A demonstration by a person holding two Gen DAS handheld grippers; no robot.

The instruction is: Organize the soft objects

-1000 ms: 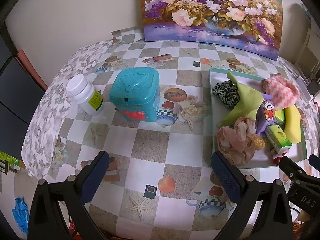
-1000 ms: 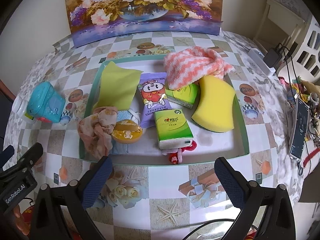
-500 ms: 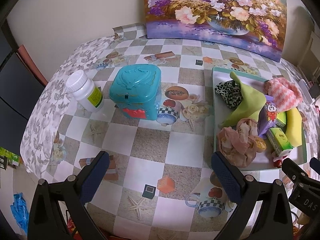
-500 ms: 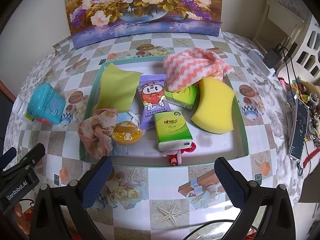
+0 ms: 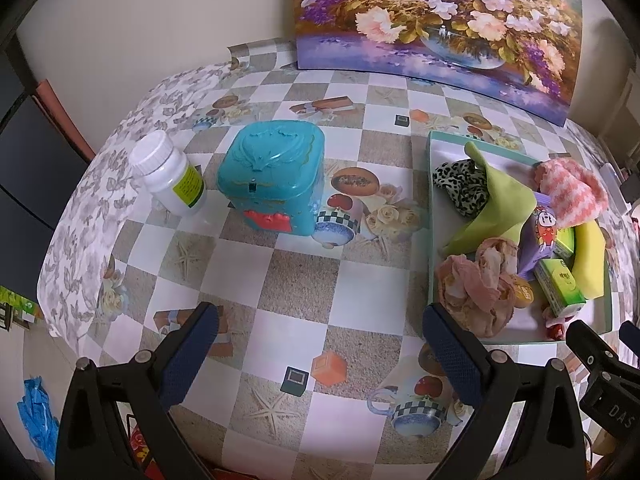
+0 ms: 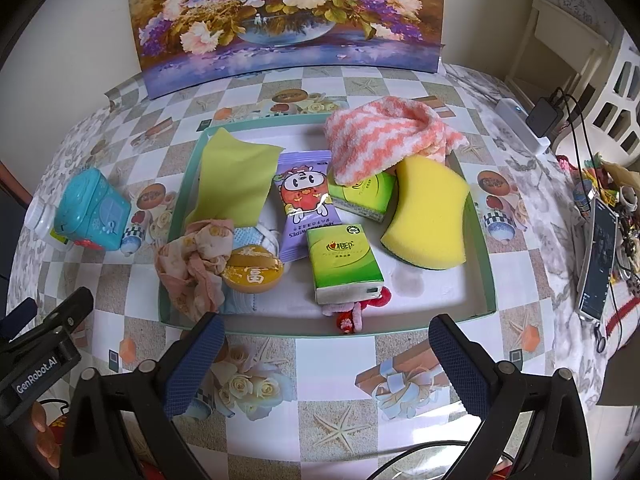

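A teal tray (image 6: 482, 240) holds soft things: a pink-and-white fluffy cloth (image 6: 384, 140), a yellow sponge (image 6: 430, 216), a green cloth (image 6: 234, 176), a beige scarf (image 6: 192, 264), a purple wipes pack (image 6: 306, 204), green tissue packs (image 6: 342, 262) and a gold pouch (image 6: 252, 274). A leopard-print cloth (image 5: 460, 184) shows in the left wrist view. My right gripper (image 6: 326, 356) is open and empty in front of the tray's near edge. My left gripper (image 5: 320, 344) is open and empty over the table, left of the tray (image 5: 431, 216).
A teal plastic box (image 5: 276, 184) and a white pill bottle (image 5: 172, 180) stand left of the tray. A flower painting (image 6: 288, 16) leans on the back wall. A phone (image 6: 598, 256), cables and a charger (image 6: 546, 116) lie at the right edge.
Both grippers have drifted slightly, the view shifting a little; both stay open. Nothing on the table has moved.
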